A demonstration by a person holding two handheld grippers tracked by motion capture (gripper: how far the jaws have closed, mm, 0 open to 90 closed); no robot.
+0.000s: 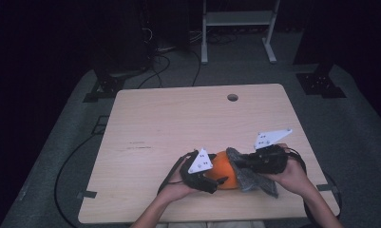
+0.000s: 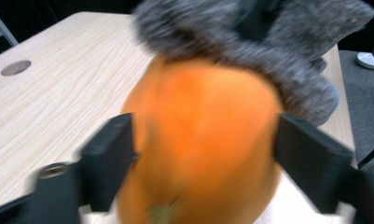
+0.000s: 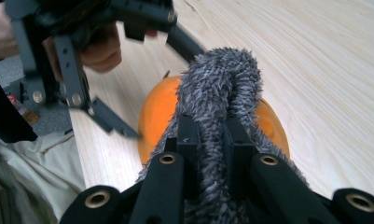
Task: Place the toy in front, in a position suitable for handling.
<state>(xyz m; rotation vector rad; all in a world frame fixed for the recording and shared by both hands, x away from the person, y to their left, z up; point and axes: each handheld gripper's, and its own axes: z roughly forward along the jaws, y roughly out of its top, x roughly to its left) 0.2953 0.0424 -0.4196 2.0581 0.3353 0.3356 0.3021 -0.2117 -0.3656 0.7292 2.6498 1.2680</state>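
Note:
An orange [image 1: 223, 172] rests on the wooden table [image 1: 178, 118] near its front edge. A grey fluffy cloth [image 1: 251, 180] is draped over the fruit's right side and top. My right gripper [image 1: 240, 161] is shut on a fold of that cloth [image 3: 222, 84], holding it against the orange [image 3: 156, 116]. From the left, my left gripper [image 1: 215, 180] straddles the orange [image 2: 198, 140]. Its jaws stand wide on either side of the fruit, close against the peel, and that view is blurred. One of its fingers [image 3: 111, 122] sits by the orange's left edge.
A round cable hole [image 1: 233, 97] lies at the table's far side. Beyond the table stand a white metal frame [image 1: 238, 19] and dark equipment with cables [image 1: 155, 66] on the grey floor. The person's lap shows below the table's front edge.

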